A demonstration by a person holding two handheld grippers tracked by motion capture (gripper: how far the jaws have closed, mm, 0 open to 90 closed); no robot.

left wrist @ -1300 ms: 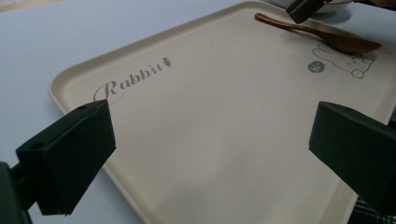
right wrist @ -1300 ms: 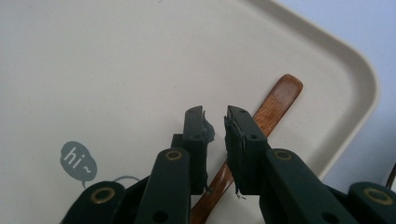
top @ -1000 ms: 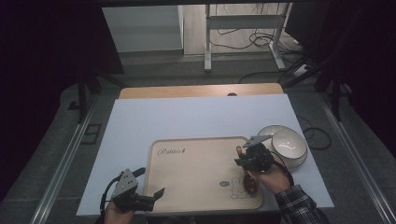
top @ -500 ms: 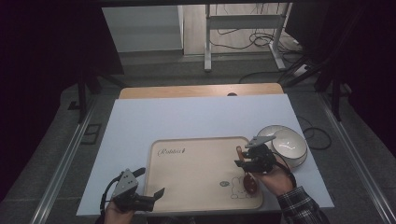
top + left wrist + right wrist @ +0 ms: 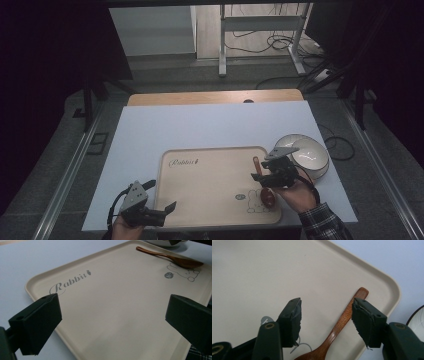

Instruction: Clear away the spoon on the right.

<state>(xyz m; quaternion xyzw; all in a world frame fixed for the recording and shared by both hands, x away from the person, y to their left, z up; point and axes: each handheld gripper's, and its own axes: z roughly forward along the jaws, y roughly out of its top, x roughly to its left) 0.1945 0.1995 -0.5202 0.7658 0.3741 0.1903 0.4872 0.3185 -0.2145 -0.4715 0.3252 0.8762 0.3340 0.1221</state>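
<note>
The spoon [image 5: 337, 328] lay flat on the tray [image 5: 210, 197], near its right edge, at about four o'clock from the tray's middle, handle toward twelve and bowl toward six. The right gripper [image 5: 325, 320] hovered over the handle; its jaws had just been opening and stood apart on either side of it, the pads clear of the wood. The left gripper [image 5: 160, 207] sat at the tray's seven o'clock corner, jaws wide, holding nothing. A bowl [image 5: 312, 155] stood just beyond the tray at three o'clock.
</note>
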